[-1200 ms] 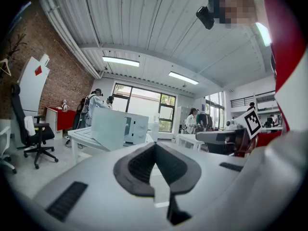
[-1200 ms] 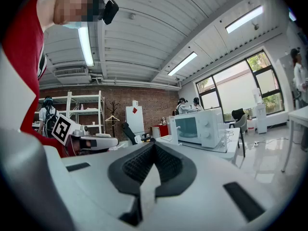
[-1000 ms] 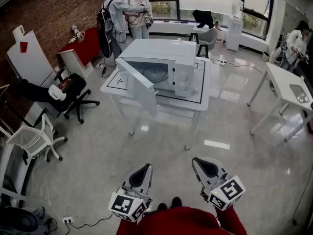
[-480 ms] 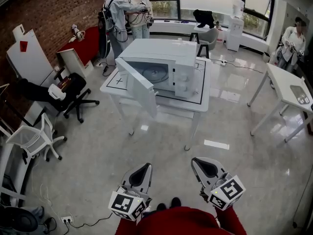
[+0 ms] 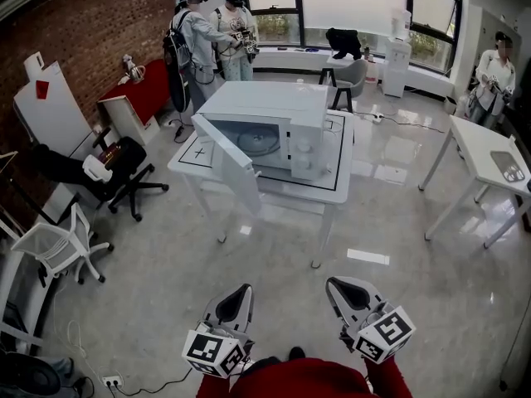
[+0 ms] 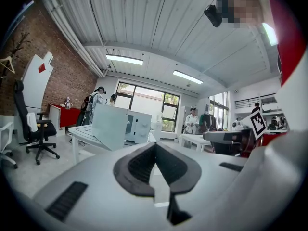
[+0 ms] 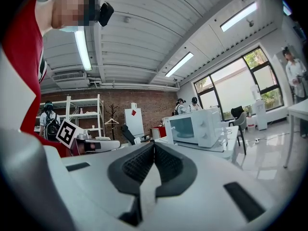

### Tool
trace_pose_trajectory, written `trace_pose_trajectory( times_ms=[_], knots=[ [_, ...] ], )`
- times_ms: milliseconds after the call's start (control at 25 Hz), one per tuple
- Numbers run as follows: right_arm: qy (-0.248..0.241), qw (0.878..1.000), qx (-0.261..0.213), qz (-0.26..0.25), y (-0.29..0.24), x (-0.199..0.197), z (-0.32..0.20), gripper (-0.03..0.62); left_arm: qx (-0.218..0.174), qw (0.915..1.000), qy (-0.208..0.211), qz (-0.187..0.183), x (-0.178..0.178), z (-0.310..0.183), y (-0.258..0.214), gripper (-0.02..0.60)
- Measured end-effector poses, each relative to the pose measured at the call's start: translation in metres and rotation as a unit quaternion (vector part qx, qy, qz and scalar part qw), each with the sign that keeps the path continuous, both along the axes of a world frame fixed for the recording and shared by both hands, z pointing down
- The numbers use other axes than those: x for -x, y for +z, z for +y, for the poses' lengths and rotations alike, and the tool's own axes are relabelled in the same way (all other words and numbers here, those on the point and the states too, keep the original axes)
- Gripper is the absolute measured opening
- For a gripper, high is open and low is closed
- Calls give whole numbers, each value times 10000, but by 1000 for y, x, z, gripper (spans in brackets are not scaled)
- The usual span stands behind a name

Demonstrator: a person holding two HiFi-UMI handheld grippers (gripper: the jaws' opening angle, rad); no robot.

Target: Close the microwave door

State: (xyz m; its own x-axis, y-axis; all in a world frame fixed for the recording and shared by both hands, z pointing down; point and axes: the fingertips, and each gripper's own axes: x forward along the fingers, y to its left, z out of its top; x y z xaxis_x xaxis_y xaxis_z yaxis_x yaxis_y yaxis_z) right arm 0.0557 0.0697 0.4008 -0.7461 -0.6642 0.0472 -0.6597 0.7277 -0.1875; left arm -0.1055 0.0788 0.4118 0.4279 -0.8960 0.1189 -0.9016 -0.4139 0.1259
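The microwave (image 5: 278, 118) sits on the bench (image 5: 332, 191), its door (image 5: 228, 160) wide open; left gripper (image 5: 240, 293) and right gripper (image 5: 337, 285) hover well apart from it, jaws pressed together, empty.

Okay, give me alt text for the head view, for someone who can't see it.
A white microwave stands on a white table across a glossy floor, its door swung wide open. At the bottom edge, the left gripper and right gripper, both shut and empty, are held well short of it.

Far-right person (image 5: 491, 71) slightly further left
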Motion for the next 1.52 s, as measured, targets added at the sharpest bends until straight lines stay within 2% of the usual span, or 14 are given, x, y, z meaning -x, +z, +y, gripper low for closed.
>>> trace_pose_trajectory(
  times_ms=[240,560,1080,1520],
  knots=[
    [129,9999,-41,-38,0,-22,-6,15,-90,9995,-279,-113,2,-17,-7,12],
    [295,9995,-77,-100,-7,-37,-22,15,-66,9993,-319,-172,3,-38,-13,12],
    [236,9996,125,1,0,-17,-64,15,3,9995,-161,-259,6,-85,-9,12],
    [345,9989,301,71,5,-4,-121,15,56,9990,-286,-340,32,-149,-8,19]
  ],
)
